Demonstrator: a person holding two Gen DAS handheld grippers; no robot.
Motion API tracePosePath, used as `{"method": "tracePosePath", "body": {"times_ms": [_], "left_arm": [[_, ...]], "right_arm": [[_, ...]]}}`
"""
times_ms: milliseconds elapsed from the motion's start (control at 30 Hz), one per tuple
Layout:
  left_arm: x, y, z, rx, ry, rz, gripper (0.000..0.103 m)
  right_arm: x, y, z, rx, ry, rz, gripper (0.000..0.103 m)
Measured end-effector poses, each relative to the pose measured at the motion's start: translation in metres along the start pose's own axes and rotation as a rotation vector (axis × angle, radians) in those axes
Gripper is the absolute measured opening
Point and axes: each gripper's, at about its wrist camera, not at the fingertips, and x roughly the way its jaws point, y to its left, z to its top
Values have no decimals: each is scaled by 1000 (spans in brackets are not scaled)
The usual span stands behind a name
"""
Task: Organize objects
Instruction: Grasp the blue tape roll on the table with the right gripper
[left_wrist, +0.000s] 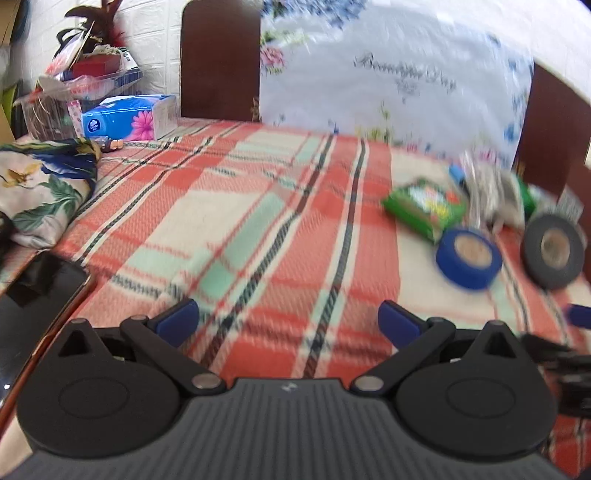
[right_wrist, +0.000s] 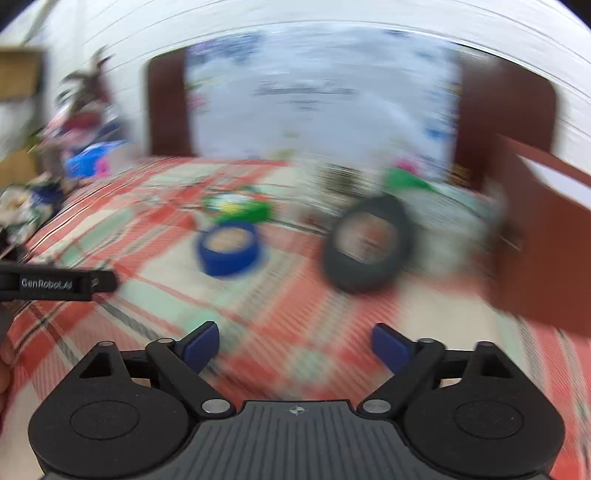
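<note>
A blue tape roll (left_wrist: 468, 257) (right_wrist: 232, 250) and a black tape roll (left_wrist: 553, 255) (right_wrist: 369, 243) lie on the plaid tablecloth (left_wrist: 258, 206). Behind them sit a green packet (left_wrist: 424, 208) (right_wrist: 236, 207) and a crumpled silvery wrapper (left_wrist: 491, 188). My left gripper (left_wrist: 288, 319) is open over bare cloth, left of the rolls, nothing between its fingers. My right gripper (right_wrist: 293, 345) stands open just short of both rolls, empty. The right wrist view is heavily blurred. A brown open box (right_wrist: 546, 236) stands at the right.
A blue tissue box (left_wrist: 129, 118), a cluttered basket (left_wrist: 85, 77) and a floral cloth (left_wrist: 40, 184) sit at the far left. A dark phone (left_wrist: 33, 302) lies at the near-left edge. Two brown chair backs (left_wrist: 219, 59) (left_wrist: 554, 136) stand behind the table.
</note>
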Motion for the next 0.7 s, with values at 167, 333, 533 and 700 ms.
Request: {"method": "tracePosePath", "body": {"times_ms": [167, 333, 533, 700], "left_arm": [[-4, 0, -2, -9, -8, -32, 103], [-3, 4, -1, -2, -3, -42, 103], [0, -4, -1, 52, 14, -31, 103], [-14, -49, -6, 160, 71, -171, 99]], "right_arm": [[38, 30, 29, -82, -4, 36, 80], [46, 26, 35, -94, -2, 63, 55], [-10, 7, -2, -95, -2, 27, 55], [-76, -58, -45, 2, 12, -146, 54]]}}
